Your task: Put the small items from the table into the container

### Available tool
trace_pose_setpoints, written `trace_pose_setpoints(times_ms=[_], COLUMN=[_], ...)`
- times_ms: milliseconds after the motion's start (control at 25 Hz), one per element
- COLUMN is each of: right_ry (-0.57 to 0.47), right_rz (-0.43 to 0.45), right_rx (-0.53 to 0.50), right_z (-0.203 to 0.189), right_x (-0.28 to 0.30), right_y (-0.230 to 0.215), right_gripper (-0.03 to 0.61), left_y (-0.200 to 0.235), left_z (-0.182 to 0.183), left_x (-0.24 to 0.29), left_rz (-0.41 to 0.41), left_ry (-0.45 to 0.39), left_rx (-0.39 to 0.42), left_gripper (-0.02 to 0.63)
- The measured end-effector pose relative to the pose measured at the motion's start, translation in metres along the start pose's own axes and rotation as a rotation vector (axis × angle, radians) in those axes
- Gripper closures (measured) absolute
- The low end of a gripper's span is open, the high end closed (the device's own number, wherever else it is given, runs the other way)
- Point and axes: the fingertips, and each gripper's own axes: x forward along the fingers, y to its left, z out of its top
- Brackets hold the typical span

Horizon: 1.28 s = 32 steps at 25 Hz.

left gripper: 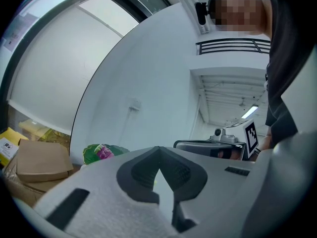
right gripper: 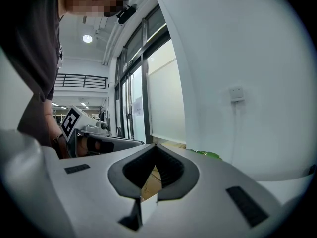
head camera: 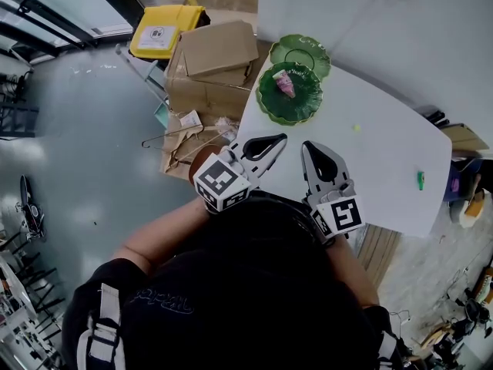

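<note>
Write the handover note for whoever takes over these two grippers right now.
Left gripper: shut, empty, over the near edge of the white table.
Right gripper: shut, empty, beside it.
Things: the small pink packet lies in the nearer dark green scalloped dish. A second green dish behind it looks empty.
Done: the pink packet is in.
Left: the small yellow-green piece mid-table and the small green piece near the right edge, both lying on the table.

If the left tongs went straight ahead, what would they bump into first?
Probably nothing nearby: the left tongs point over the white table, with the green plate off to one side. The white wall looks first.
</note>
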Motion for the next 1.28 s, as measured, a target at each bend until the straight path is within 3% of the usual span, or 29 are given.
trace_pose_setpoints(times_ms=[240, 640, 1000, 1280], right_ry=[-0.002, 0.016, 0.017, 0.023], right_rz=[-0.003, -0.059, -0.109, -0.086], right_rx=[0.002, -0.001, 0.028, 0.042], right_z=[0.0, -0.001, -0.009, -0.016], right_x=[0.0, -0.017, -0.052, -0.093], right_y=[0.0, -0.009, -0.046, -0.089], right_gripper=[0.561, 0.561, 0.561, 0.561], left_y=[-0.009, -0.014, -0.046, -0.076], left_z=[0.001, -0.001, -0.008, -0.016], left_x=[0.0, 0.012, 0.059, 0.109], left_rz=[-0.035, -0.07, -0.148, -0.122], left_ry=[0.01, 0.003, 0.028, 0.051], left_rx=[0.071, 0.018, 0.041, 0.066], left_gripper=[0.609, 0.609, 0.609, 0.609])
